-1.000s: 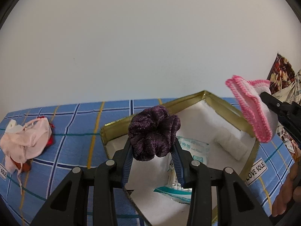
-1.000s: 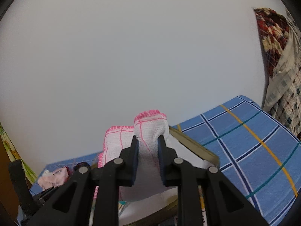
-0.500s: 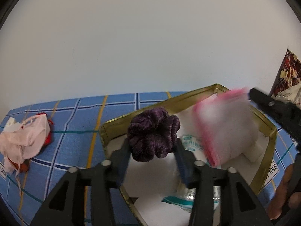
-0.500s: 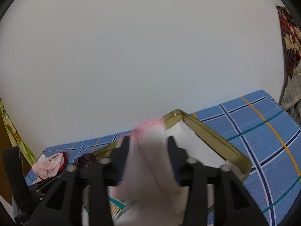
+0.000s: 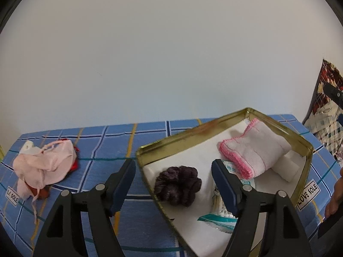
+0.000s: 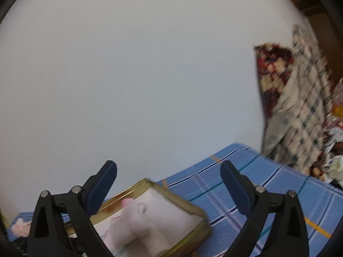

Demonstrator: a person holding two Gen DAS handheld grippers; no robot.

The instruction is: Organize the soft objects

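Note:
A gold tin [image 5: 193, 138] lined in white sits on the blue checked cloth [image 5: 103, 150]. In it lie a dark purple scrunchie [image 5: 178, 185] and a folded white towel with pink edging [image 5: 255, 150]. My left gripper [image 5: 173, 182] is open, its fingers either side of the scrunchie and just above it. My right gripper [image 6: 169, 182] is open and empty, above and behind the tin [image 6: 193, 239]; the towel [image 6: 137, 220] shows blurred below it. A crumpled pink cloth [image 5: 45, 167] lies on the table at the left.
The tin also holds a teal-and-white packet [image 5: 220, 218] and a white roll [image 5: 289, 167]. Patterned fabrics [image 6: 295, 111] hang at the right, beyond the table's edge. A plain wall stands behind the table.
My left gripper opened and the scrunchie dropped into the tin. My right gripper opened, let the towel fall into the tin, and swung up and to the right.

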